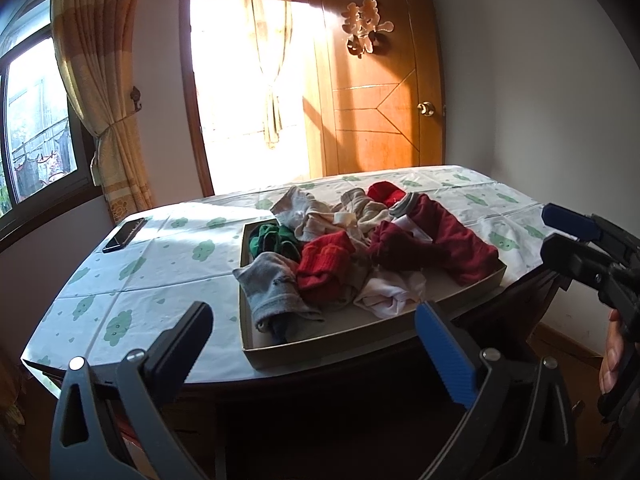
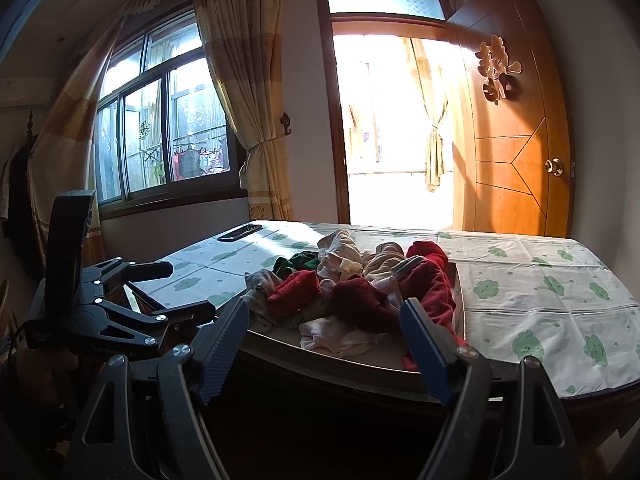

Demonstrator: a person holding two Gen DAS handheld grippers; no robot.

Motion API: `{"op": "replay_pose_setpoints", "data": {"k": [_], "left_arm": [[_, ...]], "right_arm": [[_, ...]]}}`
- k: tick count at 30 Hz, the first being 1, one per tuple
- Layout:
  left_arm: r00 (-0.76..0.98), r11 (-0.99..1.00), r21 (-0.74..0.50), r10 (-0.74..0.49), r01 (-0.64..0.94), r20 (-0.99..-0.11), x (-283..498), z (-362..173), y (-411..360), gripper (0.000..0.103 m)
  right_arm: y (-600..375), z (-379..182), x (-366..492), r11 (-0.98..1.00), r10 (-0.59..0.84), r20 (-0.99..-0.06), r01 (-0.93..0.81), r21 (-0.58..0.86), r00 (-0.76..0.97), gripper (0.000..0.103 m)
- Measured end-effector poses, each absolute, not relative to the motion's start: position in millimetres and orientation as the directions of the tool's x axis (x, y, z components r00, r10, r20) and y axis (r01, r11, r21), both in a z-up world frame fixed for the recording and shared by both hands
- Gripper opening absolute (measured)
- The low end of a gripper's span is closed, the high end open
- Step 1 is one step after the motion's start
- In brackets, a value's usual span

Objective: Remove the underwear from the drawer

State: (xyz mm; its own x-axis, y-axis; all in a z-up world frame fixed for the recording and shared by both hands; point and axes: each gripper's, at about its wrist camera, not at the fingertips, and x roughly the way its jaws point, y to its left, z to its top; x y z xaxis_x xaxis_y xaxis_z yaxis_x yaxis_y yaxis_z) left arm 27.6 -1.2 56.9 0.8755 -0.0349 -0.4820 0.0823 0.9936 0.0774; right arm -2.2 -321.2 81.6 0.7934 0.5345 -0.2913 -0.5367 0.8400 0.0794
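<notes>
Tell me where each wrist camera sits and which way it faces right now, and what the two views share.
Left wrist: on the left gripper, short of the table's near edge, looking slightly down at the drawer tray of underwear; its own jaws stand open, with the right gripper and some fingers at the right edge.
Right wrist: on the right gripper, same heading; jaws open, left gripper at left.
Shared: tray, clothes, phone, wooden door.
</notes>
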Motion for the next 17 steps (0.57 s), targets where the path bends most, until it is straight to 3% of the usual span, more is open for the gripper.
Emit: {"op": "replay_pose_setpoints", "data": {"k": [17], "left_arm": [[0.869, 0.993, 0.080, -0.033, 0.083, -0.494, 29.9, 48.3, -0.8, 0.103]], "right_arm": [[-317.5, 79.8, -1.9, 0.835, 0.539, -0.302, -0.545, 0.072, 0.786, 0.080]]}}
